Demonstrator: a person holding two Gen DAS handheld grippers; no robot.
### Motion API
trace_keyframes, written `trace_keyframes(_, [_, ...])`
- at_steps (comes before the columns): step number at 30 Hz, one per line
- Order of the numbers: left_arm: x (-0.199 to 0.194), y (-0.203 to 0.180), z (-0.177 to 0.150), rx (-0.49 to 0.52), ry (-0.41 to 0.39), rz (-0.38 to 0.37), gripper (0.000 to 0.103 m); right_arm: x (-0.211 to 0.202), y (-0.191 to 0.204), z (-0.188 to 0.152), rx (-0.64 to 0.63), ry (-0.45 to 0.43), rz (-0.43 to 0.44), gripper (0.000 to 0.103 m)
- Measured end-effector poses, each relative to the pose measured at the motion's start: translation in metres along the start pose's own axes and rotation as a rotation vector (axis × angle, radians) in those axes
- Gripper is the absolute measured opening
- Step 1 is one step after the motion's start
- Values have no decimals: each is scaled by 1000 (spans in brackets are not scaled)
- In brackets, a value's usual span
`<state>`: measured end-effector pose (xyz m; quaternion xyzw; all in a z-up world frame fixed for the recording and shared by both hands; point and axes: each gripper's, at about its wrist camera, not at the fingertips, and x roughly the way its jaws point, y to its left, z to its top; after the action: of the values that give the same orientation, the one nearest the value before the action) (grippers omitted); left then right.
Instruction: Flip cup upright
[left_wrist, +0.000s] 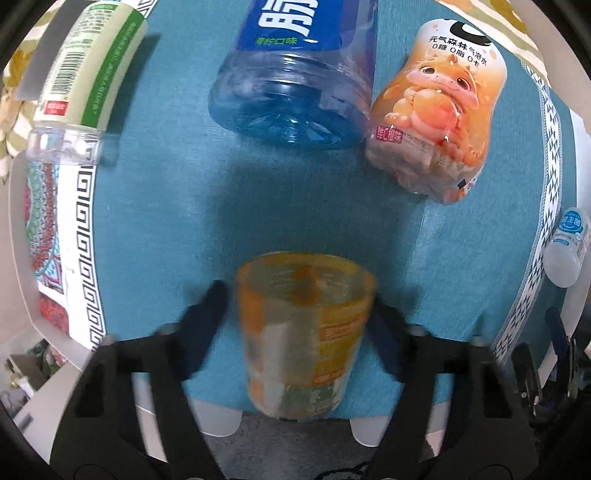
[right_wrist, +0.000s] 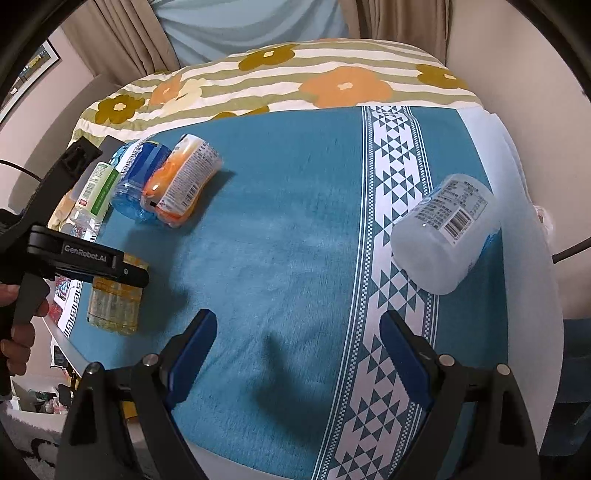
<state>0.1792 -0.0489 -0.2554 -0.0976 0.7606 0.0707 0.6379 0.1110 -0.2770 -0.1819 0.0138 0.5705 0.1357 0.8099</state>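
A clear yellow-orange cup (left_wrist: 306, 332) stands between the fingers of my left gripper (left_wrist: 299, 314), which looks down on it from above. The left finger (left_wrist: 203, 321) stands apart from the cup's side, so the jaws are open around it. In the right wrist view the same cup (right_wrist: 114, 306) stands on the teal cloth (right_wrist: 277, 240) at the left, under the left gripper's black body (right_wrist: 85, 262). My right gripper (right_wrist: 299, 350) is open and empty above the cloth near the table's front edge.
A blue bottle (left_wrist: 295, 85), an orange cartoon bottle (left_wrist: 436, 110) and a green-labelled clear bottle (left_wrist: 81, 81) lie on their sides at the far side. A white bottle (right_wrist: 443, 229) lies at the right on the patterned band. A flowered quilt (right_wrist: 295, 81) lies behind.
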Motion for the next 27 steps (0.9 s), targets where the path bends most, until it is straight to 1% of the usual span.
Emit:
trace_keyframes(5, [7,6,-6,11,-7,-13,63,0,-3,-1,11,1,-2,88])
trace_keyframes(9, [-1,-1,-11,26,-29,-18,63,-4,-4,-1,15,-11,-6,88])
trace_keyframes(11, [-9,-4,-14,39,-54,-20,63,-6,-3,-2,16,-16,-7,88])
trace_keyframes(12, [-21,0,-16,46,-67,-23,63,-7,-2,-2,17,-19,-7,88])
trace_keyframes(15, [-35,-1,-26,77,-130,-21,63,-10,2,-3,15,-27,-2,88])
trace_keyframes(18, [-51,-3,-36,124,-251,-50,63,-13,7,-5,12,-43,7,88])
trace_keyframes(20, [-60,-5,-46,159,-366,-61,63,-15,11,-8,12,-56,11,88])
trace_keyframes(24, [-69,0,-76,216,-605,-121,63,-17,17,-16,18,-75,10,88])
trace_keyframes(25, [-68,2,-84,236,-679,-136,63,-17,18,-19,20,-82,6,88])
trace_keyframes(27, [-66,1,-94,260,-769,-129,63,-16,21,-24,24,-93,-2,88])
